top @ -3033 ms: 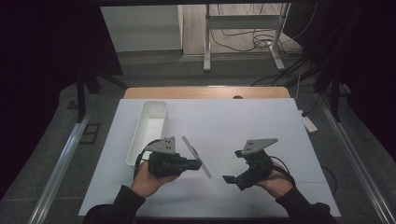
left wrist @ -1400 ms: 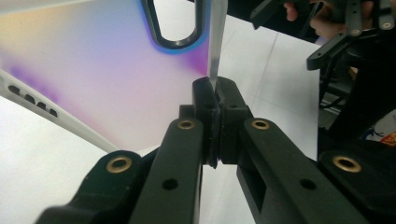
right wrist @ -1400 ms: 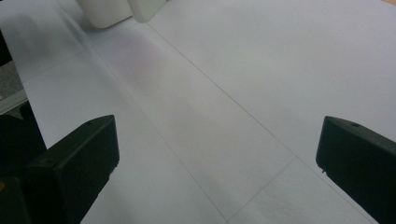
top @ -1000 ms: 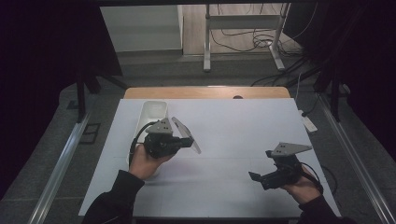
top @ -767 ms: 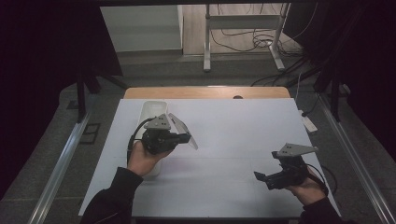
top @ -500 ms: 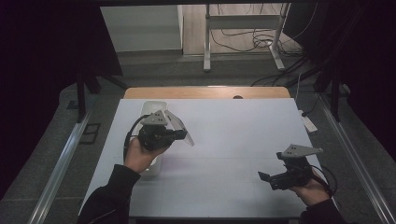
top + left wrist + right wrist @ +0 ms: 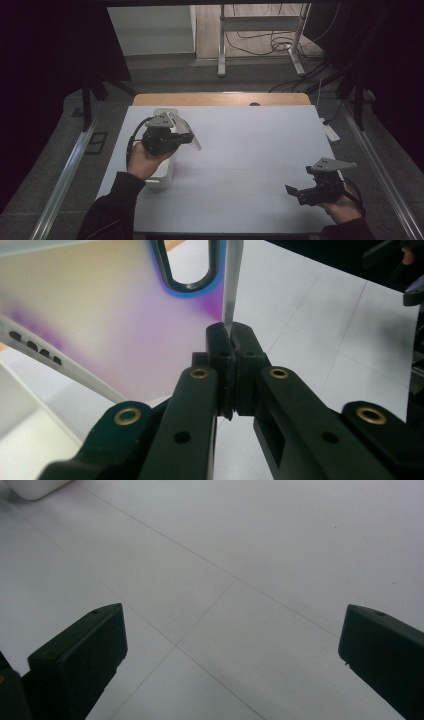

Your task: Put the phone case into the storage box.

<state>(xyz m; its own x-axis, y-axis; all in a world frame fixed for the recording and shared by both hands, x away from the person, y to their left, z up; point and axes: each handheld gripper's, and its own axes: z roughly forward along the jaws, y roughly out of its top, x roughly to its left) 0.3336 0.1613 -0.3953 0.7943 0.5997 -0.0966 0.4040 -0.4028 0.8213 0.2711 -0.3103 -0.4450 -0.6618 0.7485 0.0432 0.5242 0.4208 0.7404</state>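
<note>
A thin translucent board (image 7: 186,133) with an oval handle hole (image 7: 187,265) hangs tilted above the far end of a white oblong bin (image 7: 164,172) at the table's left. My left gripper (image 7: 179,140) is shut on the board's edge. In the left gripper view the black jaws (image 7: 229,337) pinch that thin edge, and the board's frosted face (image 7: 100,325) spreads to the left. My right gripper (image 7: 299,193) is low over the table near its front right corner. It is open, and in the right gripper view only bare table lies in the wide gap of the gripper (image 7: 232,645).
The white table top (image 7: 250,150) has a wooden strip (image 7: 220,99) along its far edge. A corner of the bin (image 7: 32,487) shows at the top left of the right gripper view. A small white device (image 7: 330,132) lies at the right edge. Metal frame rails run along both sides.
The left hand carried the board away from the table's middle, leftward and farther back, over the bin. The right hand slid to the right, toward the front right corner, still open.
</note>
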